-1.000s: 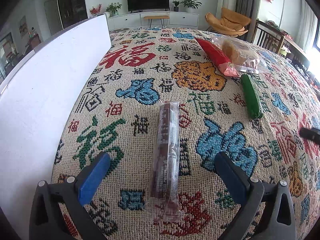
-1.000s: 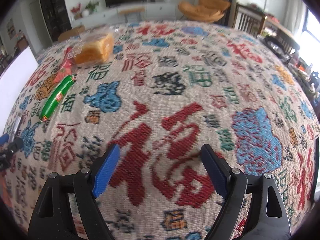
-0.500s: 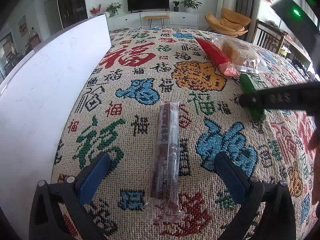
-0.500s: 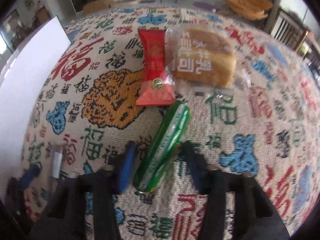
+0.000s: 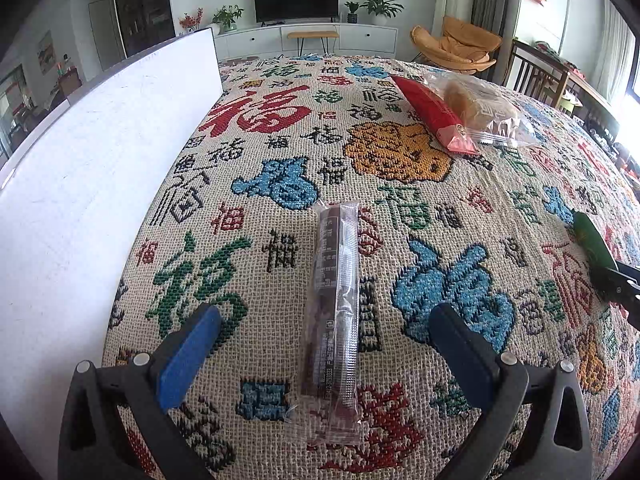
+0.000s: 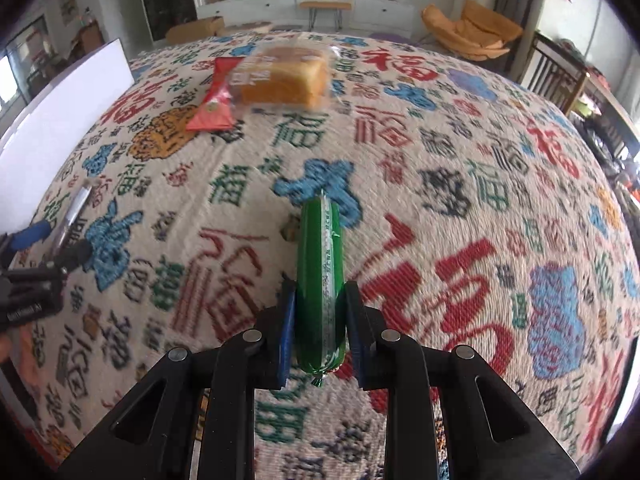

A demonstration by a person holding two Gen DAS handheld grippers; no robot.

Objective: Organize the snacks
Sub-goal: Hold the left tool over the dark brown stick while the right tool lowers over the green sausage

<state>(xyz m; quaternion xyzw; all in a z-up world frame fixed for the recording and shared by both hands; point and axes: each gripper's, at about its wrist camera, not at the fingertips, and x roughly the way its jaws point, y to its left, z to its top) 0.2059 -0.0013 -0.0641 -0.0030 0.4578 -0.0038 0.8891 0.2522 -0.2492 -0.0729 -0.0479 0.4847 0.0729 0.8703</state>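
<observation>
Plainly, the green sausage is gripped near its lower end by the right gripper, whose jaws are closing on it, pads already pressed against both sides. The left gripper is held wide open and empty, with the brown snack bar lying on the tablecloth between its fingers, untouched. At about one o'clock in the left view a red packet lies touching a bagged bread slice, and a white board stands along the nine o'clock side.

Because the sausage is long, smooth and caught close to one end, it could be swung or slid out of the pads when moved; the grip seems to sit off its middle. The clear wrapper of the bar could be crumpled rather than gripped if the open fingers are closed on its edges.

Large woven characters reading 福 are repeated across the cloth. Print on the bar, sausage and bread bag is too small to be read
</observation>
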